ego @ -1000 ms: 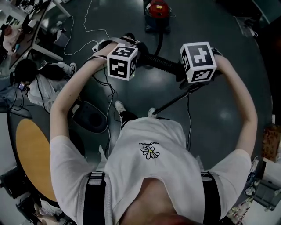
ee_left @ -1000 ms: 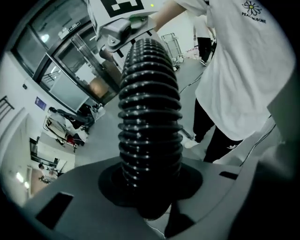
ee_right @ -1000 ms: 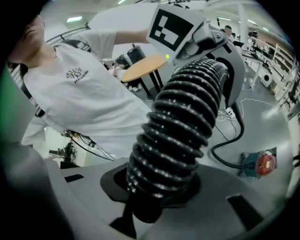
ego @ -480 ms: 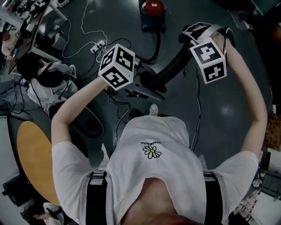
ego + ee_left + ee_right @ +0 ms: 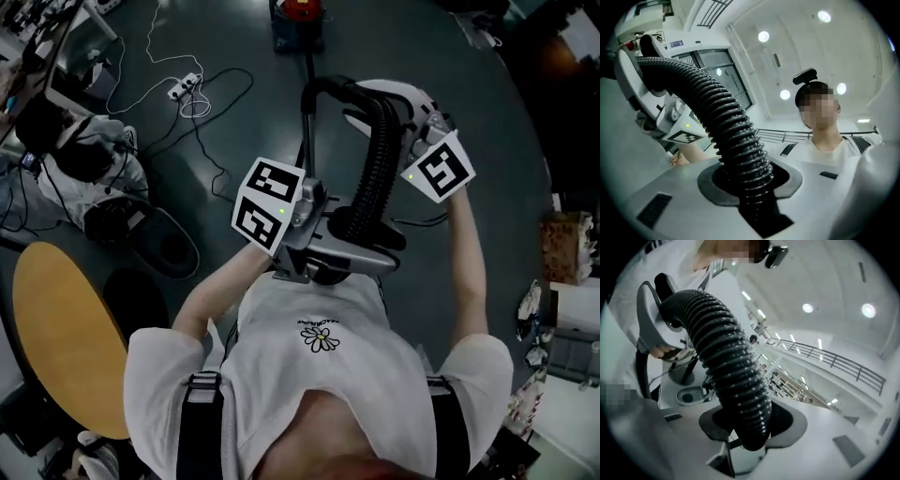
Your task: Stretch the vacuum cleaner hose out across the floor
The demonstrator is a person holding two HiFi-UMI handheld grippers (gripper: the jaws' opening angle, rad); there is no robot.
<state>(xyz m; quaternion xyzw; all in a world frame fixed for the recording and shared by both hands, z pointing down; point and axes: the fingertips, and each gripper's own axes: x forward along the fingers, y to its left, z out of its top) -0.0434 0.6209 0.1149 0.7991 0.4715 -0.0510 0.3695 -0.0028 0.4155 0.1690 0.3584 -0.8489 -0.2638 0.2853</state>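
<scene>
The black ribbed vacuum hose (image 5: 375,178) arches up in front of my chest. Far behind it on the dark floor stands the red vacuum cleaner (image 5: 298,14). My left gripper (image 5: 349,246) is close to my body, shut on the hose's near end; the hose (image 5: 726,122) rises out of its round jaw notch, where the left gripper (image 5: 750,197) clamps it. My right gripper (image 5: 375,98) holds the top of the arch. In its view the hose (image 5: 726,362) sits in the notch of the right gripper (image 5: 752,437); these jaws have just been opening slightly, with the hose still between them.
A round yellow table (image 5: 66,328) is at my left. A seated person (image 5: 84,159) is at the far left, and a power strip (image 5: 183,89) with loose cables lies nearby. A black stool base (image 5: 155,239) stands on the floor. Boxes (image 5: 562,248) line the right edge.
Both grippers have risen with the hose. The left one swung in toward my chest and rolled over. The hose, once low and level between them, now stands in a tall arch.
</scene>
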